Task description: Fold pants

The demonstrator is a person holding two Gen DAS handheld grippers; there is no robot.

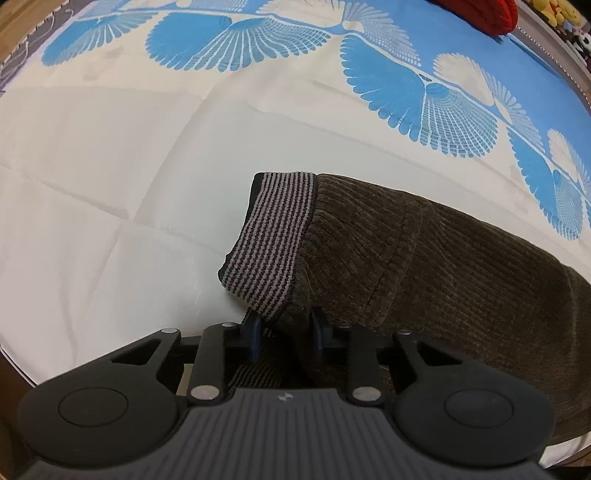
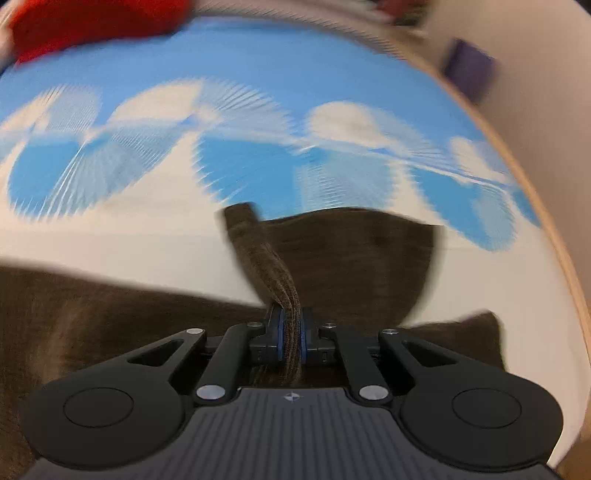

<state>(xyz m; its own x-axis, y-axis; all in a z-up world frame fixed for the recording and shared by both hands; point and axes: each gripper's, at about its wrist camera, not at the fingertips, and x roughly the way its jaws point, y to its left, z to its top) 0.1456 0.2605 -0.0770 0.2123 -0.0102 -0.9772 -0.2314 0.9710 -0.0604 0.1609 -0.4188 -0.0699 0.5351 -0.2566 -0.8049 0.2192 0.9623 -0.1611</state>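
Brown corduroy pants [image 1: 424, 251] hang stretched over the quilt [image 1: 110, 184], striped waistband [image 1: 273, 240] pinched in the left gripper [image 1: 284, 332] and leg hem clamped in the right gripper [image 2: 291, 332], their long axis running between the two hands.

The pants [image 1: 424, 251] lie on the bed [image 1: 110, 184], spreading away to the right in the left wrist view, with the waistband [image 1: 273, 243] at their left end. The left gripper [image 1: 286, 328] sits at the near edge of that waistband, cloth between its fingers [image 1: 253, 330]. In the right wrist view, the right gripper [image 2: 291, 332] has a raised fold of the pants [image 2: 351, 258] between its fingers [image 2: 279, 334]; more cloth lies beyond and to the left. A cushion [image 1: 476, 13] rests on the bed's far side, with stuffed toys [image 1: 557, 14] beyond it on the right.
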